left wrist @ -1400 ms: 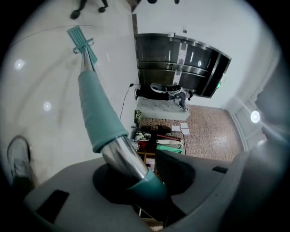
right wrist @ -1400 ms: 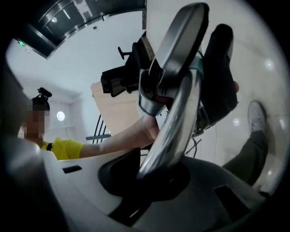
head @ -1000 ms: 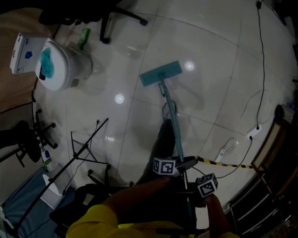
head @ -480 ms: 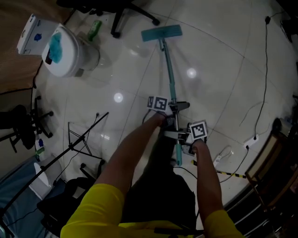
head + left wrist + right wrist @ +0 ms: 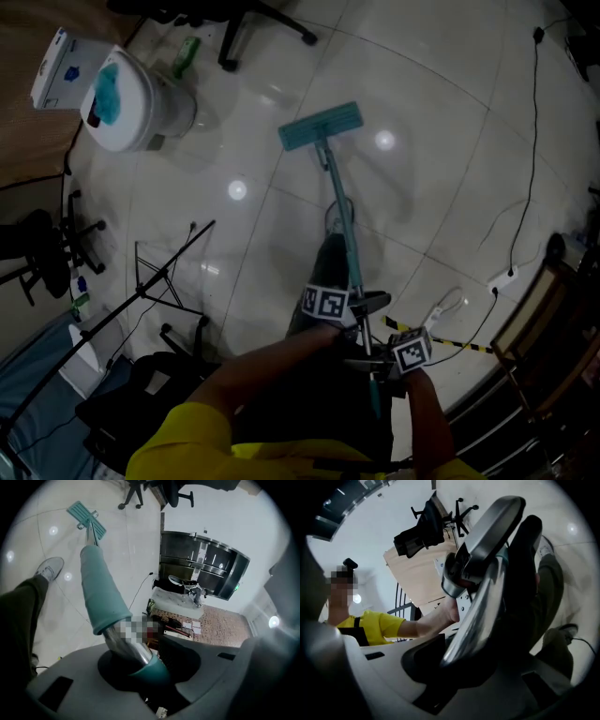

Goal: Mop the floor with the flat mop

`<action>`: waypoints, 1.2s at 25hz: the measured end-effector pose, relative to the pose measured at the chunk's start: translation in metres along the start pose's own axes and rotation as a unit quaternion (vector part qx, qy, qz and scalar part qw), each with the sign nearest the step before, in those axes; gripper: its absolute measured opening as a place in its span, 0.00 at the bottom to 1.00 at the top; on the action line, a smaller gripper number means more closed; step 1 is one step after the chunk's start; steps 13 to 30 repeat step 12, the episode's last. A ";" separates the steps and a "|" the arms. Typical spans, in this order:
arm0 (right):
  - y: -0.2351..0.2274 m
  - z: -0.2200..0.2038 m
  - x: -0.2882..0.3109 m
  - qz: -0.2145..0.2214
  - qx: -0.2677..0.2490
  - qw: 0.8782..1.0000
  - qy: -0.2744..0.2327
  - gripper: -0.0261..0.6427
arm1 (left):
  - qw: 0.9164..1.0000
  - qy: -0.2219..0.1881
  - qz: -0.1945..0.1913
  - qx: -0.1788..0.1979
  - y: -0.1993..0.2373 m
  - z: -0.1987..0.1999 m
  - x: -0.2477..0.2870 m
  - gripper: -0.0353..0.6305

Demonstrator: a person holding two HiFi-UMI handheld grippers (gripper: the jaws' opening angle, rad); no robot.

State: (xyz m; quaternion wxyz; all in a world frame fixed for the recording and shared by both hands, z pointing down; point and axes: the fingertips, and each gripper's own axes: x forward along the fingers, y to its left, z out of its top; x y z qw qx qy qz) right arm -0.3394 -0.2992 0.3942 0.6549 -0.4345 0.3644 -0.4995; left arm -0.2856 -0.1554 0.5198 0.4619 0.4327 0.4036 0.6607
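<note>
Both clamped on mop handle: left hand-held gripper [image 5: 367,306] on bare metal just past teal sleeve [image 5: 101,592], right hand-held gripper [image 5: 373,362] right behind it, nearer the body. Flat mop [image 5: 321,126] head lies flat on floor [image 5: 441,112], out ahead of shoe [image 5: 49,567].

Risk imo: slick shaft twists in jaws and head tips onto its edge. Wide stroke to right could snag cable [image 5: 531,141] or power strip [image 5: 507,275].

Glossy pale tile, dim room. White bucket [image 5: 131,108] and office chair [image 5: 262,19] far left.

The left hand-held gripper [image 5: 359,307] is clamped on the teal-sleeved metal mop pole [image 5: 340,208], jaws closed round its bare steel. Just below it, the right hand-held gripper [image 5: 375,361] grips the same pole. The bare left forearm [image 5: 267,364] and right forearm [image 5: 427,422] reach forward, close together.
</note>
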 end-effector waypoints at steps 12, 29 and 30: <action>-0.007 -0.013 0.012 -0.012 -0.006 0.999 0.031 0.16 | 0.998 -0.052 -0.037 -0.009 -0.001 0.001 -0.012 0.24; -0.007 -0.013 0.012 -0.012 -0.006 0.999 0.031 0.16 | 0.998 -0.052 -0.037 -0.009 -0.001 0.001 -0.012 0.24; -0.007 -0.013 0.012 -0.012 -0.006 0.999 0.031 0.16 | 0.998 -0.052 -0.037 -0.009 -0.001 0.001 -0.012 0.24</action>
